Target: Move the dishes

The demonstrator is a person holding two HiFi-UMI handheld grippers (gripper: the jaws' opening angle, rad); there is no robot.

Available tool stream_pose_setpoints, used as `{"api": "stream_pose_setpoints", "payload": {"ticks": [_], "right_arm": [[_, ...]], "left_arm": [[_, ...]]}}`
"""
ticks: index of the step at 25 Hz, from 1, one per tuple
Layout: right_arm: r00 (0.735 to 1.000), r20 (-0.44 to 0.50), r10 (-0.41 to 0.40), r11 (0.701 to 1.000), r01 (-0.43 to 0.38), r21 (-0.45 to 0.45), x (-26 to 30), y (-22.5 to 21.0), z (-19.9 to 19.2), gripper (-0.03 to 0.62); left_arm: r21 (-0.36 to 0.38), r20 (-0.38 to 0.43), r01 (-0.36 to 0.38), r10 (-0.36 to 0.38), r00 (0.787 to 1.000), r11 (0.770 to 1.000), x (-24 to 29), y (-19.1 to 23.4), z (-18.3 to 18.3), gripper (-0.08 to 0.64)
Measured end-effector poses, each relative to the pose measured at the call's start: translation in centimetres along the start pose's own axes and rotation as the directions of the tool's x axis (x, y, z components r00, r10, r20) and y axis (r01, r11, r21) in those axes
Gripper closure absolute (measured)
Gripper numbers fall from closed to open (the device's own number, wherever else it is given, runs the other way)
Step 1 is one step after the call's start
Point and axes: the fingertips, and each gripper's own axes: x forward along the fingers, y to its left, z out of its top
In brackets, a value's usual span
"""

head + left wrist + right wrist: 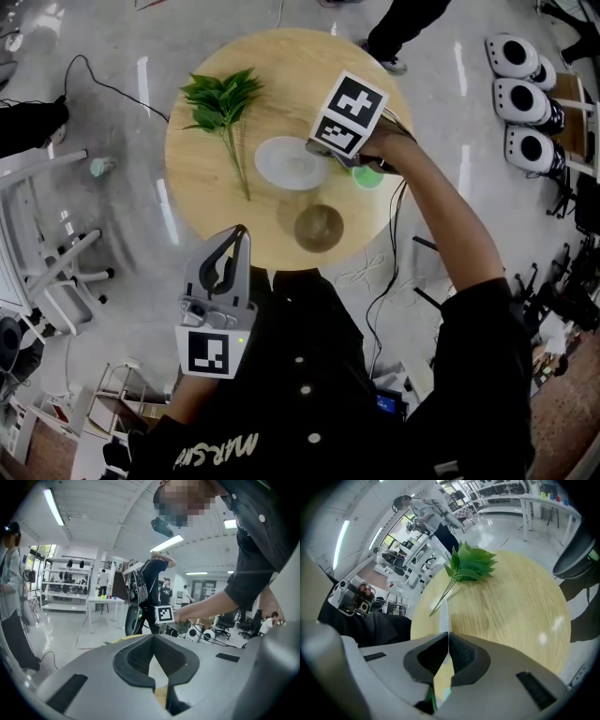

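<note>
A white plate (289,164) lies in the middle of the round wooden table (281,66). My right gripper (323,155) is at the plate's right rim and shut on it. The right gripper view shows that rim as a thin white edge (443,616) pinched between the jaws of the right gripper (447,653). A dark brown bowl (319,228) sits nearer me, and a small green cup (368,177) stands just under my right hand. My left gripper (237,234) hovers at the table's near edge, shut and empty, and its jaws (159,681) hold nothing.
A green leafy sprig (220,103) lies on the table's left half, left of the plate, and shows beyond the jaws as the sprig (471,564). A person's legs (403,33) stand at the far side. White devices (520,94) sit on the floor at right, a white chair (56,272) at left.
</note>
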Motion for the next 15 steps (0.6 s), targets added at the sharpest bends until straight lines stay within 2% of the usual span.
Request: {"api": "stream_pose_setpoints", "payload": {"ticks": [8,15], "right_arm": [[0.999,0.014,-0.046,0.998,0.046,-0.049,-0.6,1.7,0.4,0.583],[0.999,0.017,-0.051,0.996,0.052,-0.077,-1.0,3.0,0.5,0.583]], "left_arm": [[0.004,0.015,-0.014,0.014,1.0,1.0,-0.9,0.6,0.4,0.543],[0.008,0.021,-0.008,0.008,1.0,1.0,-1.2,0.5,0.6,0.543]]}}
